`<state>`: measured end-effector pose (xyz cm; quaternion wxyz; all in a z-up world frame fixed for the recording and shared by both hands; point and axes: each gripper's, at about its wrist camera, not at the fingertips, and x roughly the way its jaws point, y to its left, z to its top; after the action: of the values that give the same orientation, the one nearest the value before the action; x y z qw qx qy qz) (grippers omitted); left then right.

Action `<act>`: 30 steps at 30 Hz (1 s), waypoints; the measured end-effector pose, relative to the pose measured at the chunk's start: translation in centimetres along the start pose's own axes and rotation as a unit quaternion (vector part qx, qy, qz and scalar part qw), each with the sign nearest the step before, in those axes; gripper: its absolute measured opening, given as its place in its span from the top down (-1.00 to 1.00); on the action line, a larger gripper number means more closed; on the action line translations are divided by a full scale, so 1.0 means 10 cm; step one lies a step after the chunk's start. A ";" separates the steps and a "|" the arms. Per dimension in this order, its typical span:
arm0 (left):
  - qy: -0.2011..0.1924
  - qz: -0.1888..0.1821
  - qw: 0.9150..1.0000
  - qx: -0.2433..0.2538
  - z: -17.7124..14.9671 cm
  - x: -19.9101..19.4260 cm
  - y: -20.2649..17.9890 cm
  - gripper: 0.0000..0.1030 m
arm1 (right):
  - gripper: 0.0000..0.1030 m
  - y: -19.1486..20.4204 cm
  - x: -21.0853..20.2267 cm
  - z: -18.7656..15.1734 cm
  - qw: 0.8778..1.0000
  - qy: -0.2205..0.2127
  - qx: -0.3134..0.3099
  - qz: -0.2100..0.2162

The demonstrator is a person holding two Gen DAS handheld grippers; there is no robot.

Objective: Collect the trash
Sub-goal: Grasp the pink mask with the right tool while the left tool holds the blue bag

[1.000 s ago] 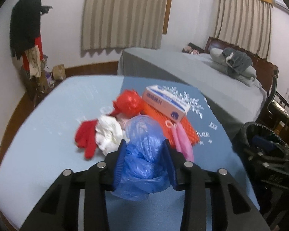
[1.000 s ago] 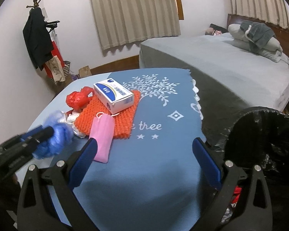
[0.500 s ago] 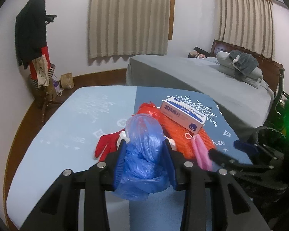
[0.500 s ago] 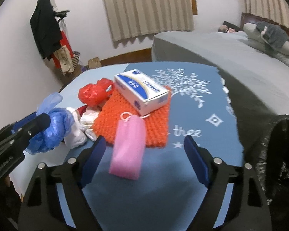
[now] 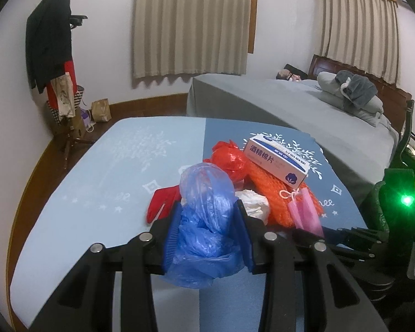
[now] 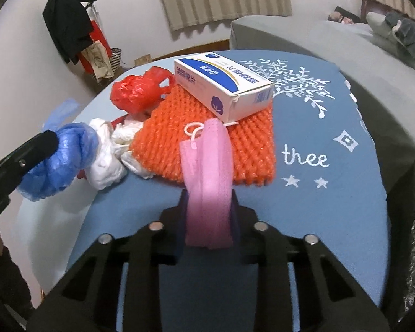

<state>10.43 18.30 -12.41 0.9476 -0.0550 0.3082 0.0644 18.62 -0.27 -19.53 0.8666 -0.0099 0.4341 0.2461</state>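
At frame left the left gripper [image 6: 45,145] holds a blue bag [image 6: 62,160] beside white wrap [image 6: 108,163], red bag [image 6: 137,92], orange mesh [image 6: 251,141] and box [image 6: 221,84] on the blue surface [image 6: 332,207], while the right gripper [image 6: 207,213] fingers are closing on the pink mask [image 6: 207,166] at centre.

We saw a bed [image 5: 290,105] under a grey cover behind the blue cloth [image 5: 110,166], with pillows [image 5: 351,96] (a grey garment on top) at its head. Curtains [image 5: 191,25] hung closed, and a coat rack [image 5: 52,55] stood by the wall.
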 end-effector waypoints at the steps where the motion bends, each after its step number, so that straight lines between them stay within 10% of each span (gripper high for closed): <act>1: 0.000 0.000 1.000 0.000 0.00 0.00 0.02 0.25 | 0.60 0.00 -0.03 -0.01 1.000 -0.003 -0.003 0.002; 30: -0.038 -0.084 0.995 0.050 0.16 -0.32 -0.92 0.25 | 0.61 -0.60 -1.38 -0.02 0.992 -0.119 0.037 -0.036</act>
<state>10.24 9.17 -8.67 0.9621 -0.0309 0.2695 -0.0285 14.15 -11.39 -10.43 0.9202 0.0364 0.3357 0.1982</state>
